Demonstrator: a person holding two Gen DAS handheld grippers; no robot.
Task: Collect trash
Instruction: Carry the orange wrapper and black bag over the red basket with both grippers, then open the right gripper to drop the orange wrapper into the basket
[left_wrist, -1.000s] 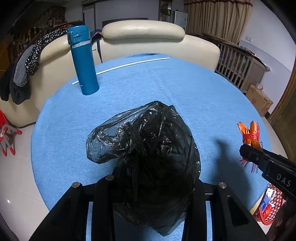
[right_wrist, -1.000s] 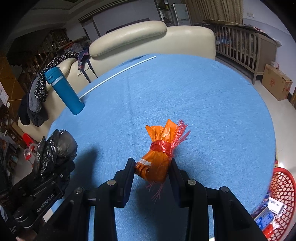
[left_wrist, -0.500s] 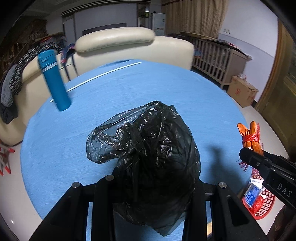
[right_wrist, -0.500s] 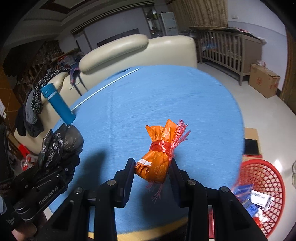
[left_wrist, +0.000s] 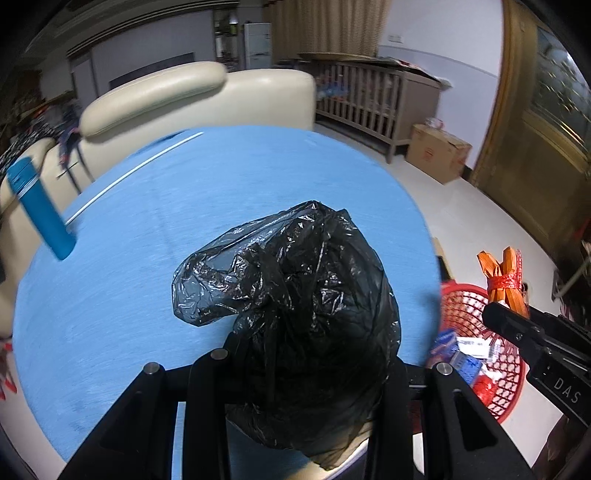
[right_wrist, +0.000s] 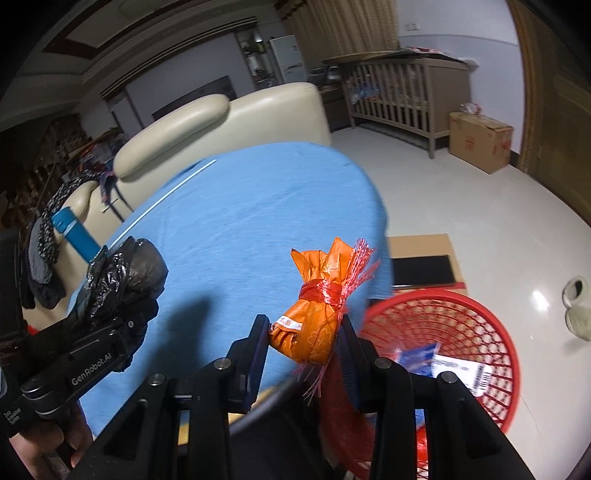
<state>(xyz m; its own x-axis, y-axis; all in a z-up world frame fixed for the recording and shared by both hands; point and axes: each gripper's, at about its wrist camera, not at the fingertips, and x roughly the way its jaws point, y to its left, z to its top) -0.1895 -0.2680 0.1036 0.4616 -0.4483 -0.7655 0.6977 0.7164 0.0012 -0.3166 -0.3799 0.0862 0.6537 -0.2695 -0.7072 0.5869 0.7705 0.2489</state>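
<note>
Tongs, two. The left tongs are pinching one crumpled black plastic bag, held above the near edge of the tabletop. The right tongs are pinching one orange wrapped bundle, tied at the neck with red fringed ribbon, held at the tabletop's right edge, just beside the basket rim.

Tabletop, one: round, covered in blue cloth.

Basket, one: red plastic mesh basket on the floor to the right of the tabletop, below and just right of the orange bundle. Inside it lie blue and white wrappers and a printed label; their number cannot be told.

Bottle, one: blue flask, blurred, standing at the tabletop's far left edge.

Rod, one: thin white rod lying across the far side of the tabletop.

Sofa, one: cream leather sofa behind the tabletop, dark clothing draped over its left end.

Crib, one: wooden slatted crib by the far wall.

Cardboard box, one: cardboard box on the floor beside the crib.
</note>
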